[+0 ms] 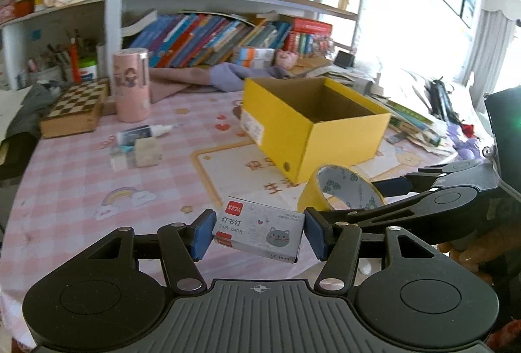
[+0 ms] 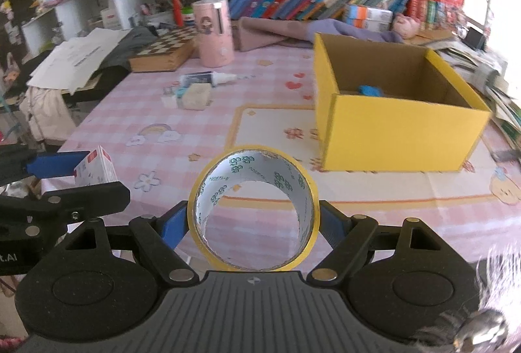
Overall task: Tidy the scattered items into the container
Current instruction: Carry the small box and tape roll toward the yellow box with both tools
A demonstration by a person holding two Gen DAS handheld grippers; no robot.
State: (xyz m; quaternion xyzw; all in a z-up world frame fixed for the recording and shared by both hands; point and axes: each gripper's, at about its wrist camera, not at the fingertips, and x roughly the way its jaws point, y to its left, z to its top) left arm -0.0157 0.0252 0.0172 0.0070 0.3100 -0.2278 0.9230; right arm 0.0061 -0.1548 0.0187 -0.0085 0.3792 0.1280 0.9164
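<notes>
Above the pink checked tablecloth (image 2: 267,86), two items ride toward the yellow box (image 2: 400,131), which stands open-topped a little ahead and to the right. The left gripper (image 1: 259,234) is clamped on a box of staples (image 1: 259,231), its blue pads pressing the short ends; the carton hangs tilted, one corner dipping. The right gripper (image 2: 254,223) is clamped across a roll of yellow tape (image 2: 252,210), pads bearing on the outer rim, the roll's hollow facing the camera.

Risks, as judged from here: the tilted carton could pivot between the pads and drop short of the box, and the round tape offers only narrow contact, so a jolt might let it roll free. The two tools travel close together, and a clash near the box wall looks possible.

Only the right wrist view sees down into the box, where a blue object (image 2: 371,90) lies on the floor, too blurred to identify. The left wrist view alone shows the carton's printed face with its cat drawing. Still on the cloth beyond are a glue bottle (image 2: 211,79) and small erasers (image 2: 192,96), beside a pink canister (image 2: 213,32) and chessboard (image 2: 162,52).
</notes>
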